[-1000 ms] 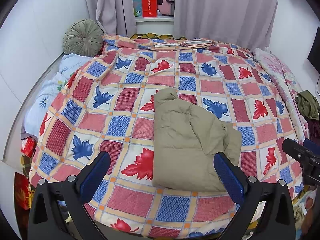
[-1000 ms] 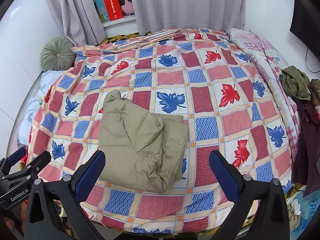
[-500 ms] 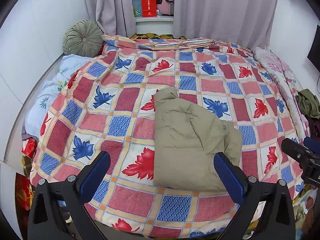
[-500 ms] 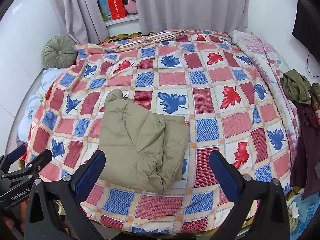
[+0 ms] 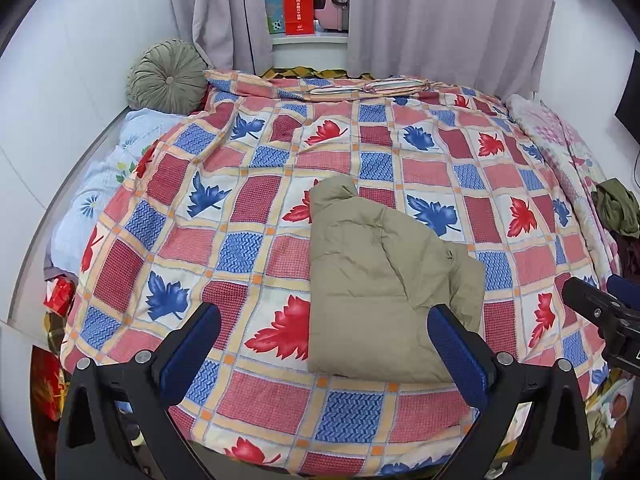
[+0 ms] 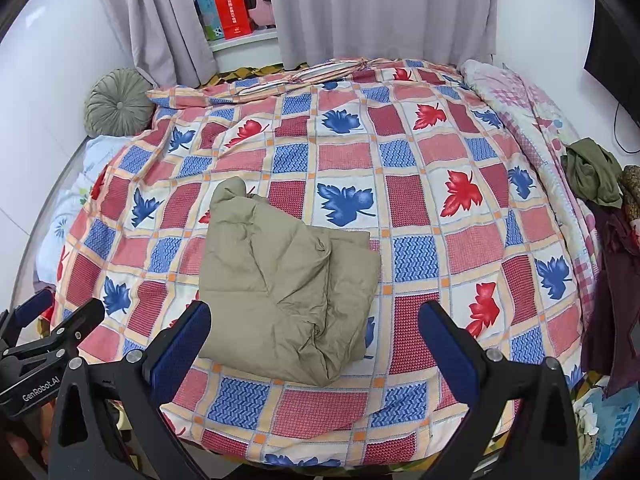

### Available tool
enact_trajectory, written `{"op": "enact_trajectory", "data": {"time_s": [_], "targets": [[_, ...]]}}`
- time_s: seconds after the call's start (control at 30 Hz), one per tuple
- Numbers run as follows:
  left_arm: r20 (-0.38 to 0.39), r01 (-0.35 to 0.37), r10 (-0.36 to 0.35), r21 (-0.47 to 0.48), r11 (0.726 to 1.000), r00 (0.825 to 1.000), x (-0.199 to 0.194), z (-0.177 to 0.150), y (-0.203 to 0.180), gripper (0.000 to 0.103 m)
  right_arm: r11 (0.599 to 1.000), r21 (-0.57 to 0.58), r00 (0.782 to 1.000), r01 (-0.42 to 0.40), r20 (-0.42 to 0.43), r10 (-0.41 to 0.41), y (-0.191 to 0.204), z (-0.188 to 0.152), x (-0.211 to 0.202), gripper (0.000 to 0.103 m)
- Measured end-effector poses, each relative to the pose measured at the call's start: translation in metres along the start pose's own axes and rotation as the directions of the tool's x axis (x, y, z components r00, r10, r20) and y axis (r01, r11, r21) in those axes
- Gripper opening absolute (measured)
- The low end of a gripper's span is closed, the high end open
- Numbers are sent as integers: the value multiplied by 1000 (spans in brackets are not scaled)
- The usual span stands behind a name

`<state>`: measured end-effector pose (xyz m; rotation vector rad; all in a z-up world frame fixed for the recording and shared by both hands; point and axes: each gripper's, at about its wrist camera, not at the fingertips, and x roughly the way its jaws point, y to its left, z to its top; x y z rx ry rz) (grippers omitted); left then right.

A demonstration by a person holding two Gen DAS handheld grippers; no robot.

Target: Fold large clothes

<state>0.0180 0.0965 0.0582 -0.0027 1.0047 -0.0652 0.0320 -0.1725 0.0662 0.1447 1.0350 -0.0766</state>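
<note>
A khaki padded jacket [image 5: 384,276] [image 6: 280,280] lies folded into a compact bundle on the bed, near its front edge. My left gripper [image 5: 324,340] hangs open above the bed's near edge, with the jacket's lower half between and beyond its blue pads. My right gripper [image 6: 316,336] is open too, holding nothing, just short of the jacket's lower right corner. Each gripper shows at the edge of the other's view: the right one [image 5: 600,316] and the left one [image 6: 48,328].
The bed wears a checked quilt [image 5: 256,208] [image 6: 420,184] with red and blue leaves. A round green cushion [image 5: 166,76] sits at the back left. More clothes [image 6: 592,176] are piled at the right edge. Curtains and boxes [image 5: 298,4] stand behind.
Both grippers have drifted slightly, so the bed and jacket shift a little in view. The jacket itself lies as before, and both grippers stay open.
</note>
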Motion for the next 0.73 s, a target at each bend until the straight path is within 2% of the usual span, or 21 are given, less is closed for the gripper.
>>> {"op": "enact_trajectory", "data": {"time_s": [0.73], "targets": [[2, 16, -16, 12, 1000, 1000, 1, 5, 18, 103, 1000, 1, 1000, 2, -1, -2, 2, 0, 0, 103]]}}
